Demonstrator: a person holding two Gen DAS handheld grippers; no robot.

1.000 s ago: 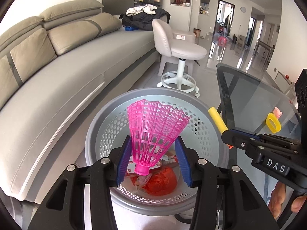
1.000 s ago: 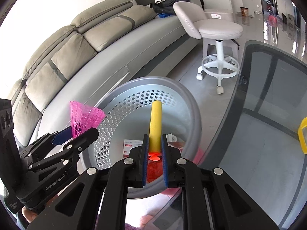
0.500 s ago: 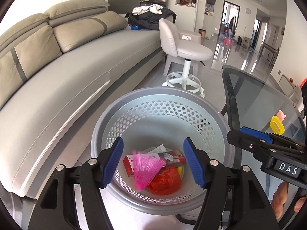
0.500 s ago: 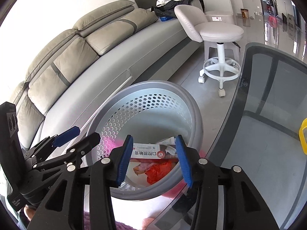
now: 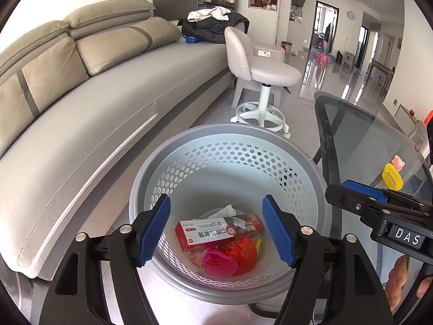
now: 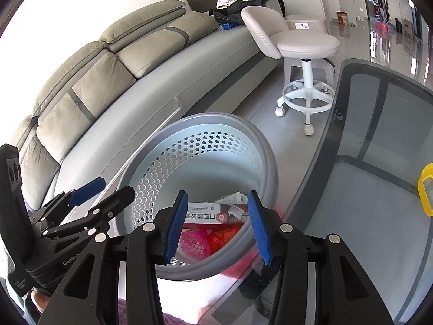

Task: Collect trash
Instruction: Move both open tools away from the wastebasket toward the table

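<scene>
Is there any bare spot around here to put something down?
The glass table is mostly bare between its curved near edge and the yellow ring. The sofa seat is free up to the clothes pile. The basket bottom is crowded: box, pink shuttlecock, red wrapper.

Pink shuttlecock (image 5: 219, 261) lies inside perforated grey bin (image 5: 230, 159).

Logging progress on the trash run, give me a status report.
Left gripper open, empty, jaws just widened. Right gripper open, empty. Pink shuttlecock lies in the bin on the other trash. Nothing in the way.
</scene>
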